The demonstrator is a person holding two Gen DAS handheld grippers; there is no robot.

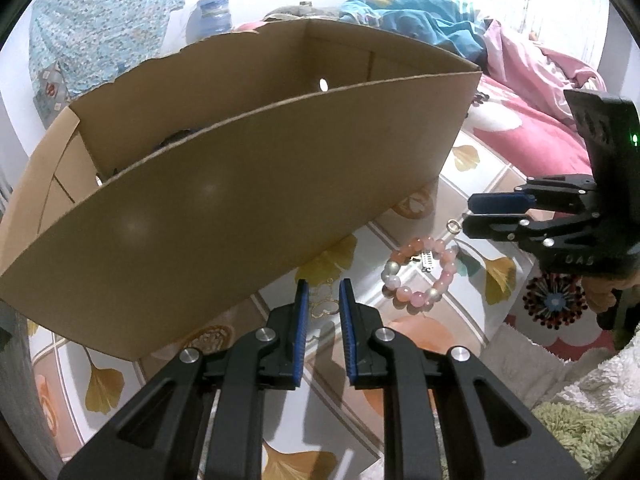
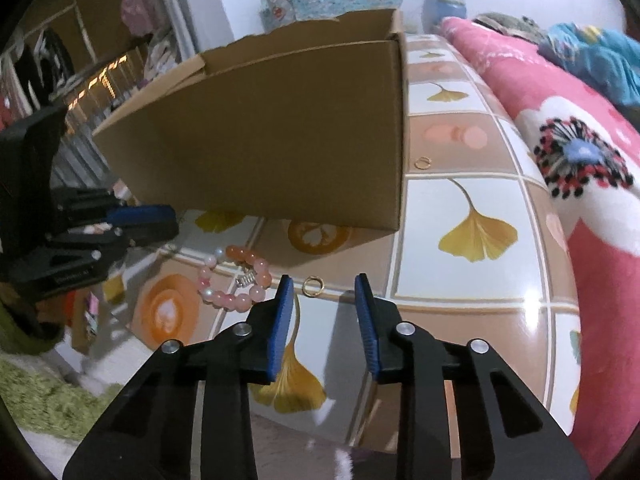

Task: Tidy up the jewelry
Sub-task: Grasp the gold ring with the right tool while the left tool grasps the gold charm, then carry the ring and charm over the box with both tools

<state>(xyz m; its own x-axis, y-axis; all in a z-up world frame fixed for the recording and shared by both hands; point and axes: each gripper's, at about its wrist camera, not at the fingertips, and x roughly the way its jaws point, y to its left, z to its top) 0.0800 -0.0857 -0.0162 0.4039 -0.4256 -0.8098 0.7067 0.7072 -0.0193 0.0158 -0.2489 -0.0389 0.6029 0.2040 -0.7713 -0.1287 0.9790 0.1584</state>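
A bracelet of pink and pearl beads [image 1: 420, 276] [image 2: 236, 280] lies on the tiled tabletop in front of an open cardboard box [image 1: 240, 200] [image 2: 280, 140]. A small gold ring [image 2: 311, 286] [image 1: 453, 226] rests on the table just beyond my right gripper [image 2: 324, 280] [image 1: 467, 216], near its left finger; the jaws stand apart and nothing is pressed between them. A second gold ring [image 2: 422, 163] lies by the box's right corner. My left gripper [image 1: 325, 286] [image 2: 156, 229] hovers by the box's front wall with a narrow gap, over a thin gold chain [image 1: 322, 308] on the table.
The table [image 2: 460, 272] carries a ginkgo-leaf cloth and ends at a curved edge on the right. A pink floral blanket [image 2: 580, 160] lies beyond that edge, with blue bedding [image 1: 400, 12] behind. A green rug [image 2: 36, 396] is on the floor, and a blue jug [image 1: 212, 14] stands behind the box.
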